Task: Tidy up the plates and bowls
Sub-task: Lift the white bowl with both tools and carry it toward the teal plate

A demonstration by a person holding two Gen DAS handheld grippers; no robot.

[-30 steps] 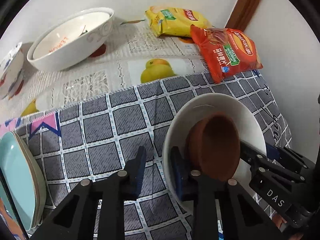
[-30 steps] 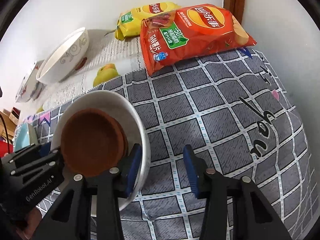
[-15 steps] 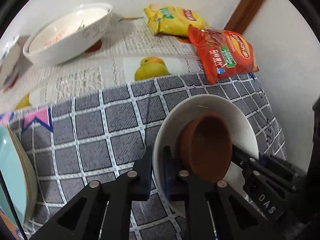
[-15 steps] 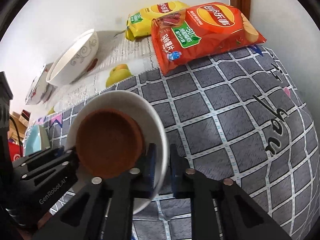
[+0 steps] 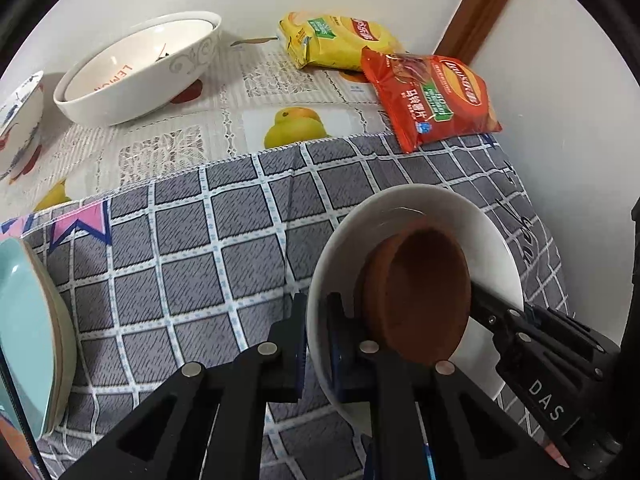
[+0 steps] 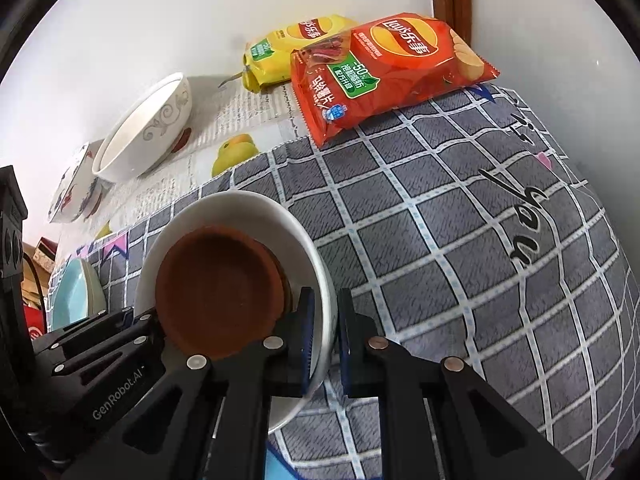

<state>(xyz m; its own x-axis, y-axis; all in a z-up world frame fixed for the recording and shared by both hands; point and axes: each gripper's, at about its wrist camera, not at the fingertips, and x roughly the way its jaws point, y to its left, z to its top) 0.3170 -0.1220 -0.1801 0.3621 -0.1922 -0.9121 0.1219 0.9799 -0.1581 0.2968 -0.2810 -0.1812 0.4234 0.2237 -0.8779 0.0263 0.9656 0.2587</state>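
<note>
Both my tools have clamped since a second ago, left tool and right tool pinching opposite rims of the white bowl, brown dish nested inside, over the grey checked cloth on the tabletop.

both views ride on hand-held grippers, looking steeply down along their fingers, close over a checked cloth. the left view sits at the white plate's left rim, the right view at its right rim. both share the plate, brown dish, snack bags and large bowl by the wall.
</note>
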